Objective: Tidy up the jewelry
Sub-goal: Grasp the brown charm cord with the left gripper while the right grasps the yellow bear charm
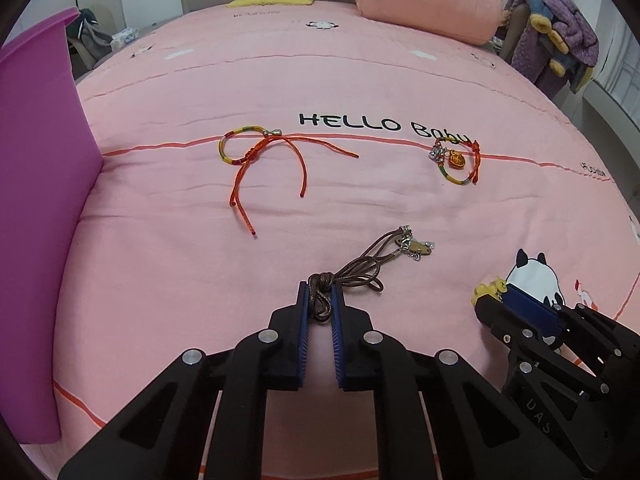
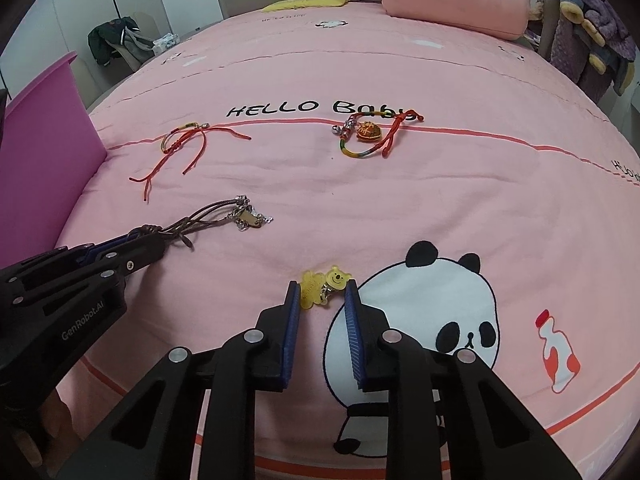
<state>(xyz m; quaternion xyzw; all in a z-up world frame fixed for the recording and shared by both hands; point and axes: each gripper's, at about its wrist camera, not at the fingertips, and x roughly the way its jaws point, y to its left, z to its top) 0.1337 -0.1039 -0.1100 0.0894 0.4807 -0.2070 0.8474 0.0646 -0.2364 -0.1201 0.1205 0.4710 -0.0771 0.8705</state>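
My left gripper (image 1: 320, 296) is shut on the knotted end of a brown cord necklace (image 1: 360, 270), whose metal pendant (image 1: 418, 248) lies on the pink bedspread; it also shows in the right wrist view (image 2: 208, 222). My right gripper (image 2: 322, 294) is open around a yellow bear charm (image 2: 322, 286), one finger on each side. A red string bracelet (image 1: 250, 148) lies far left, and a multicolour bracelet with an orange charm (image 1: 456, 160) far right.
A magenta box (image 1: 40, 200) stands at the left edge of the bed. A pink pillow (image 1: 428, 4) lies at the head. Purple clothes (image 1: 560, 40) hang at the far right. A panda print (image 2: 420, 320) marks the bedspread under my right gripper.
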